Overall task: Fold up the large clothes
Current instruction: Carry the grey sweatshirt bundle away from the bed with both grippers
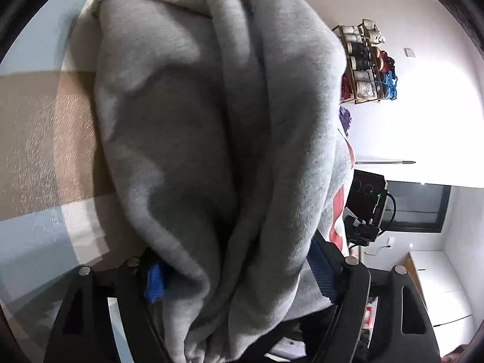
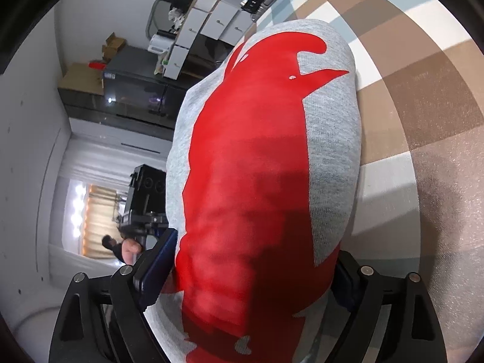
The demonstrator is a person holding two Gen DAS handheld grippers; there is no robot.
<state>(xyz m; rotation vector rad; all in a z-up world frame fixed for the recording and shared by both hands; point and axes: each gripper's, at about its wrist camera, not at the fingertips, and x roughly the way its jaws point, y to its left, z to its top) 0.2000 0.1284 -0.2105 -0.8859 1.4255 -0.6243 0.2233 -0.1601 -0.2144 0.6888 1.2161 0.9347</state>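
Left gripper (image 1: 239, 275) clamped on a thick bunch of grey sweatshirt (image 1: 196, 127), blue pads (image 1: 154, 284) pressed into the folds on both sides, fabric welling up between the black fingers and filling most of the left wrist view. Seen from its fleecy inner side there, with a ribbed hem or cuff at the far top edge and a sliver of red print showing at the right.

Right gripper (image 2: 251, 275) likewise closed on a wide fold of the same sweatshirt (image 2: 332, 139), the dark pad (image 2: 157, 260) on the left flat against the cloth, the right pad mostly buried behind it. Large red print (image 2: 251, 157) facing this camera, bulging toward the lens.

Garment held up off a checked surface of brown, pale blue and white squares (image 1: 45, 139) lying beyond and beneath it; whether any part of the cloth touches it cannot be told.

Further off, past the left gripper, a wooden rack of shoes (image 1: 369, 63) against a white wall. Past the right gripper, stacked white boxes (image 2: 205, 27), a dark cabinet (image 2: 133, 84), and a person (image 2: 112, 246) small in the distance by a curtained window.
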